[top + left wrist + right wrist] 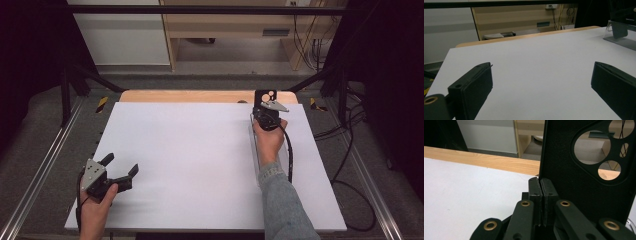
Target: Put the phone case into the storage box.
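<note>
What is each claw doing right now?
Left gripper: open, holding nothing.
Right gripper: closed on the edge of a black phone case.

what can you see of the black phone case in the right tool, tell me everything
The black phone case is a thin, matte, stiff-looking shell with a rounded camera cutout holding two large round holes and smaller ones. It stands upright at the far right of the white table, near its wooden far edge. The right tool is shut on the case's edge, jaws pressed together with the rim between them. In the high view it rises just beyond the person's right hand. A clear stand lies on the table close by; whether the case touches it cannot be told.
</note>
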`<state>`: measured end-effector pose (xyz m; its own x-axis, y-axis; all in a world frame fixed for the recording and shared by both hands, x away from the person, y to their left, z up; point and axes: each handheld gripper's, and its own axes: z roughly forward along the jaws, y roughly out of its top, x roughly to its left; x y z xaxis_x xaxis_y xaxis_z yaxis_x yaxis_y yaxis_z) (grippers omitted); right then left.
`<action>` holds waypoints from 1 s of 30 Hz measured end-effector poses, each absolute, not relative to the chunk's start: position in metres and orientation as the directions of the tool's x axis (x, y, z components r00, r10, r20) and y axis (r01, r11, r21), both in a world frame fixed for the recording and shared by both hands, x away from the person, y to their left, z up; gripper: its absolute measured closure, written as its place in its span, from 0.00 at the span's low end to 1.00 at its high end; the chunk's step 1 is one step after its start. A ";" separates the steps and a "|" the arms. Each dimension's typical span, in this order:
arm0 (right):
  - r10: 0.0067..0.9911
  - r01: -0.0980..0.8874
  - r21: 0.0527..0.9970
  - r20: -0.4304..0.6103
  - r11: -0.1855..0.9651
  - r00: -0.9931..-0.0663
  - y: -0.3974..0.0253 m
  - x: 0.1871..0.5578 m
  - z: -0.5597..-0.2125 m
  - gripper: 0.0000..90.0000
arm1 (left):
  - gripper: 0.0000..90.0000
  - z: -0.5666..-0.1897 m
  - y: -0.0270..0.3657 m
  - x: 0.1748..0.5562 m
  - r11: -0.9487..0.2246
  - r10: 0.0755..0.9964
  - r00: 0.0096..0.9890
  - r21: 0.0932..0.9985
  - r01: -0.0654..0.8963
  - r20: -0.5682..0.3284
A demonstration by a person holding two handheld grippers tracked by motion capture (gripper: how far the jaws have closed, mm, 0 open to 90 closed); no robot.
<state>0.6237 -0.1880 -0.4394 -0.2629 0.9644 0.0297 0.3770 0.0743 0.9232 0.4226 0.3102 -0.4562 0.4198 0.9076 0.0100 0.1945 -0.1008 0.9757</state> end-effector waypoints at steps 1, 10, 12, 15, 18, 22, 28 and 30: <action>0.964 0.376 0.924 0.029 0.075 -0.263 -0.188 0.624 -0.439 0.98 | 0.05 -0.456 0.310 0.423 -0.101 0.907 0.420 0.976 0.195 0.010; 0.963 0.358 0.929 0.011 0.090 -0.269 -0.187 0.623 -0.439 0.98 | 0.05 -0.456 0.310 0.423 -0.105 0.906 0.422 0.975 0.195 0.013; 0.963 0.359 0.929 0.012 0.089 -0.269 -0.187 0.623 -0.439 0.98 | 0.05 -0.456 0.309 0.423 -0.106 0.906 0.423 0.975 0.195 0.014; 0.963 0.360 0.929 0.016 0.085 -0.269 -0.188 0.623 -0.439 0.98 | 0.05 -0.456 0.309 0.423 -0.106 0.906 0.422 0.975 0.195 0.014; 0.962 0.362 0.929 0.020 0.083 -0.272 -0.188 0.623 -0.439 0.98 | 0.05 -0.456 0.309 0.423 -0.103 0.906 0.422 0.976 0.194 0.012; 0.960 0.361 0.929 0.019 0.086 -0.279 -0.187 0.623 -0.440 0.98 | 0.05 -0.457 0.309 0.423 -0.107 0.906 0.424 0.975 0.196 0.014; 0.960 0.362 0.928 0.019 0.088 -0.280 -0.187 0.623 -0.440 0.98 | 0.05 -0.456 0.309 0.423 -0.105 0.906 0.424 0.975 0.194 0.013; 0.959 0.368 0.925 0.020 0.089 -0.282 -0.187 0.623 -0.440 0.98 | 0.05 -0.457 0.309 0.423 -0.107 0.905 0.425 0.975 0.195 0.014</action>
<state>0.6233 -0.1872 -0.4405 -0.2823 0.9591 0.0196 0.3681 0.0894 0.9255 0.4228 0.3093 -0.4565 0.4249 0.9051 0.0145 0.1951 -0.1072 0.9749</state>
